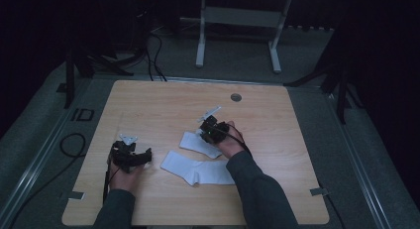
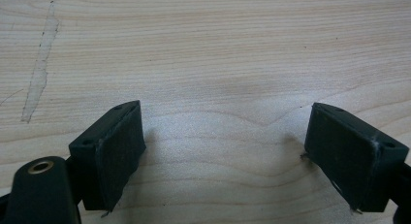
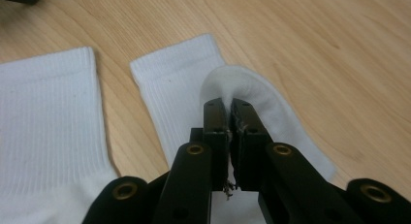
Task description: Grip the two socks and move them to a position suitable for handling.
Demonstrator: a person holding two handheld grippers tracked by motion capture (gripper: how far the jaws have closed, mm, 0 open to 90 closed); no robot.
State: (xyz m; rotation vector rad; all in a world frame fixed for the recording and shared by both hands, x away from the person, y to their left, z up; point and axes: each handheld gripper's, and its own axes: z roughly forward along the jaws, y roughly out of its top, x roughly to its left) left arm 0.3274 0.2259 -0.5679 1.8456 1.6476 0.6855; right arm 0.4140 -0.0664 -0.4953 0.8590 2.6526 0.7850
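Now the right gripper [image 3: 228,105] clamps the far sock [image 3: 271,117]; next, lift it beside the near sock [image 3: 43,127]. Left gripper [image 2: 225,151] gapes idle.

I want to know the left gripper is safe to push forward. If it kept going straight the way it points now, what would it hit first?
Most likely the bare wooden table: the left gripper points down at it with open jaws and nothing between them. How near it is I cannot tell.
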